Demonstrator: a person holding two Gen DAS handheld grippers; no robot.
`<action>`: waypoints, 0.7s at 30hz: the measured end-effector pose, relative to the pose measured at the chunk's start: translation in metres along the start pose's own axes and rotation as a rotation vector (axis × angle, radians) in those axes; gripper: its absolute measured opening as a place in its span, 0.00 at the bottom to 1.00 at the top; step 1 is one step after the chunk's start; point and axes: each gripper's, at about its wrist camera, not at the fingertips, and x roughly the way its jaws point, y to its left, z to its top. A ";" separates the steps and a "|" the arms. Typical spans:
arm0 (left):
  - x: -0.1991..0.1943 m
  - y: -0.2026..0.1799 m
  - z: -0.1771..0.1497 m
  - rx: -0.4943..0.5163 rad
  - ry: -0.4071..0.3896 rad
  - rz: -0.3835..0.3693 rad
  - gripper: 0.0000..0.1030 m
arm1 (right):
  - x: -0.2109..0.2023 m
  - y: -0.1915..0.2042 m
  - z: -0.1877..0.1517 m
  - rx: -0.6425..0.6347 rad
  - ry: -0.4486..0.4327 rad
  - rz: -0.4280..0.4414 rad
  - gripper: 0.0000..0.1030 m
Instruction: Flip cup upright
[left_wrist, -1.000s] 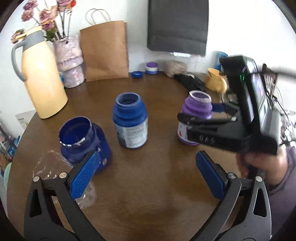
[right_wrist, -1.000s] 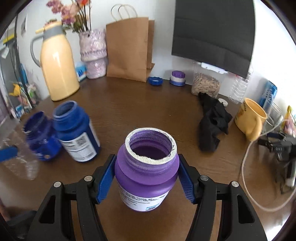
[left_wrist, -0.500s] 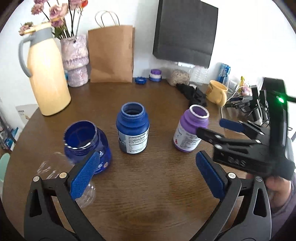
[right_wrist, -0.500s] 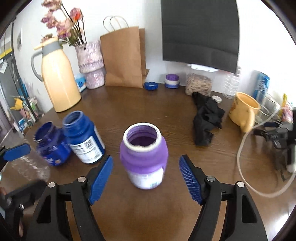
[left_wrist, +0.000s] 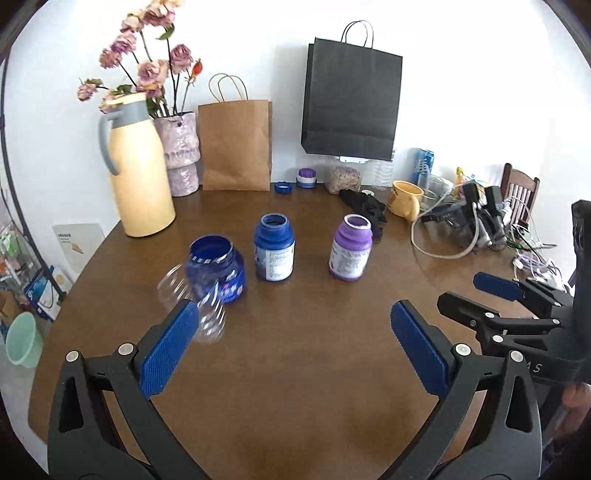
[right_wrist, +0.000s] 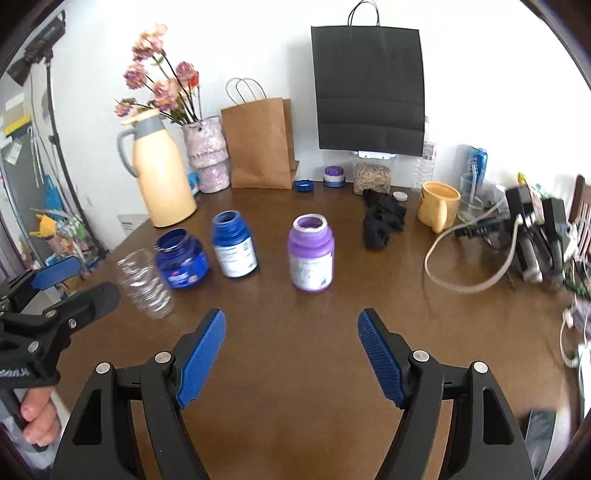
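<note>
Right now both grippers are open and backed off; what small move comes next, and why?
Probably ease the left gripper forward-left toward the clear plastic cup. The purple jar and both blue jars stand upright, mouths up; the cup's orientation alone looks doubtful, though blur hides which end is up.

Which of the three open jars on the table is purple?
The purple jar standing alone, nearest the black cloth. The short blue jar and the tall blue jar stand together farther left.

Table (right_wrist: 295, 424): glossy dark wood; purple jar (right_wrist: 312, 254): matt plastic; clear cup (right_wrist: 144, 282): ribbed transparent plastic; brown bag (right_wrist: 258, 144): matt paper; black cloth (right_wrist: 382, 219): crumpled fabric
</note>
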 end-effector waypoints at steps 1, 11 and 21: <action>-0.011 0.000 -0.005 0.003 0.001 -0.001 1.00 | -0.006 0.002 -0.007 0.007 0.001 0.000 0.76; -0.084 0.027 -0.064 0.000 -0.028 0.059 1.00 | -0.073 0.045 -0.078 -0.019 0.009 -0.002 0.76; -0.138 0.044 -0.136 -0.071 -0.024 0.131 1.00 | -0.102 0.077 -0.153 0.033 -0.009 -0.026 0.76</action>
